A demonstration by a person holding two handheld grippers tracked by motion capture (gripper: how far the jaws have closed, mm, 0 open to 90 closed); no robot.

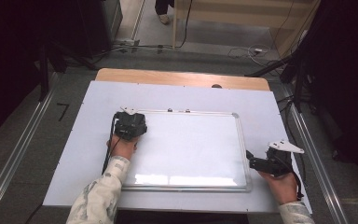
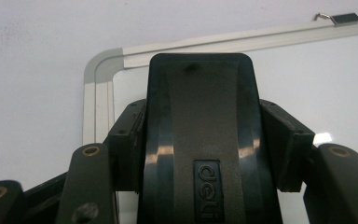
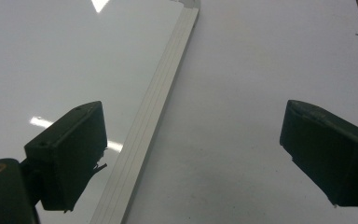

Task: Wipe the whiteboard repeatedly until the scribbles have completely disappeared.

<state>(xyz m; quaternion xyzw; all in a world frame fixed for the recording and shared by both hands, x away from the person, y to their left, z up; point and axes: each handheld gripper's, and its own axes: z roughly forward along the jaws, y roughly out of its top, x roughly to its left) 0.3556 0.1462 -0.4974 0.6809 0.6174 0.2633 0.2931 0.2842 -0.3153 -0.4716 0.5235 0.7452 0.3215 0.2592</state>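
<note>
Right now a whiteboard (image 1: 191, 149) with a pale metal frame lies flat on the white sheet covering the table (image 1: 182, 79), its long sides running left to right. Its surface looks bare in every view, with ceiling light glaring off the near part.

At the board's far-left corner, the left gripper (image 1: 130, 125) sits on the writing surface, held by the person's left hand (image 1: 122, 147) whose patterned sleeve comes in from the near edge. In the left gripper view its two black jaws are clamped against the sides of a black whiteboard eraser (image 2: 200, 140), which stands between them with a "deli" logo moulded on its back. The eraser's far end points toward the rounded corner of the frame (image 2: 103, 65), and a small metal hanger clip (image 2: 339, 18) shows on the frame's far rail, further right.

Just off the board's right edge, toward its near corner, the right gripper (image 1: 251, 158) hangs over the white sheet, held in the right hand (image 1: 284, 186). In the right gripper view its jaws stand wide apart with nothing between them; one jaw is over the board's surface beside the frame strip (image 3: 154, 121), the other over the sheet.
</note>
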